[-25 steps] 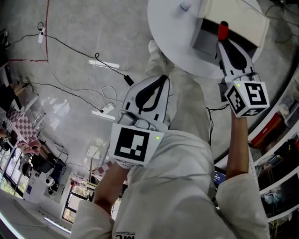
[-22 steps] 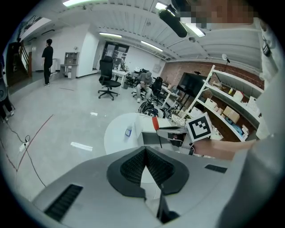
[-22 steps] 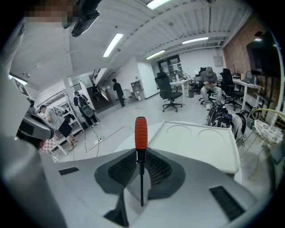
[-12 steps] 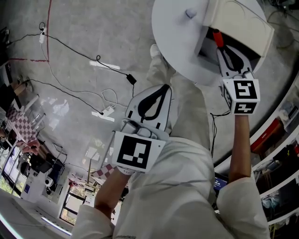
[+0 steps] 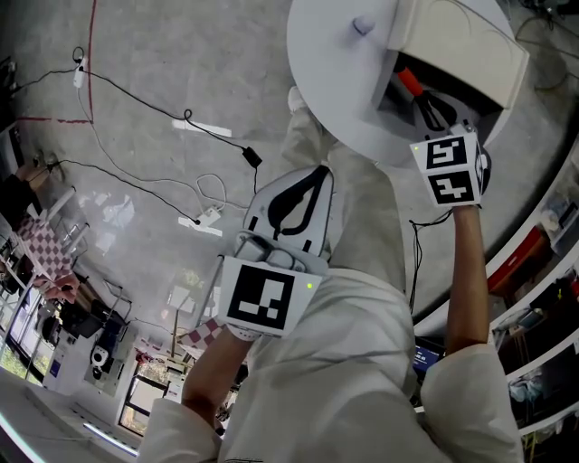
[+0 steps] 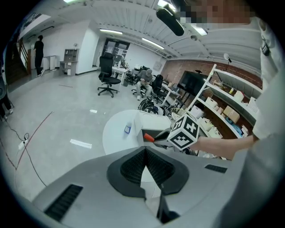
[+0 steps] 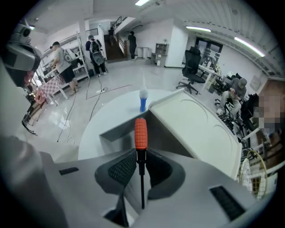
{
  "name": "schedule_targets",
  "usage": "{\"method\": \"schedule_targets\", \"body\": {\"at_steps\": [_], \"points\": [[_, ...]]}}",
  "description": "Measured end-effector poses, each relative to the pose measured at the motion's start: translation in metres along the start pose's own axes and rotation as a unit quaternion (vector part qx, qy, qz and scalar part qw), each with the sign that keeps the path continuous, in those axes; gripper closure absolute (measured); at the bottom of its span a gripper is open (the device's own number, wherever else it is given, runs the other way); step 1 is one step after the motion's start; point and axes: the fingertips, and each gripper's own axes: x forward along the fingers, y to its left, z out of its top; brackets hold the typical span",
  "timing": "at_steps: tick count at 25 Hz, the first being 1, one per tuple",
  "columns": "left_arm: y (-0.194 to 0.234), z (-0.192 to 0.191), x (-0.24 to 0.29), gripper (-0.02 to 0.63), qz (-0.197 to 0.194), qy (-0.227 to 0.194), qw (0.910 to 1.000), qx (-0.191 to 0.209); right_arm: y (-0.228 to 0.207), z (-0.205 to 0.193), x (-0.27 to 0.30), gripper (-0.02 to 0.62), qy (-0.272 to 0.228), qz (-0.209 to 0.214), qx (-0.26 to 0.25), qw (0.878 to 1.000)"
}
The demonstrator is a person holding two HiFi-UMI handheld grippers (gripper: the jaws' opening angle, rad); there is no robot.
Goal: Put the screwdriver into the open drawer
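The screwdriver (image 5: 407, 80) has an orange ribbed handle (image 7: 140, 132) and a thin black shaft. My right gripper (image 5: 432, 112) is shut on the shaft just below the handle (image 7: 140, 153). It holds the tool inside the open drawer (image 5: 393, 93) of a white drawer unit (image 5: 463, 41) on the round white table (image 5: 330, 68). The handle points into the drawer's grey cavity (image 7: 116, 133). My left gripper (image 5: 316, 173) hangs shut and empty over the floor, short of the table (image 6: 144, 149). From the left gripper view, the orange handle (image 6: 148, 137) shows at the drawer mouth.
A small blue bottle (image 7: 143, 103) stands on the table beside the drawer unit (image 5: 364, 24). Cables and a power strip (image 5: 208, 213) lie on the floor at left. Shelving (image 5: 543, 271) runs along the right. Several people stand far off (image 7: 95, 51).
My right gripper has pushed forward and tipped down, carrying the screwdriver from above the drawer front into its opening. The left gripper has barely moved.
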Motion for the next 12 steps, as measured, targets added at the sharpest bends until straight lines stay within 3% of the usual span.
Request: {"method": "schedule_targets", "body": {"at_steps": [12], "points": [[0.005,-0.004,-0.003,0.595,0.010,0.006,0.9999,-0.004,0.011,-0.009,0.027,0.472,0.049,0.039,-0.037,0.997]]}}
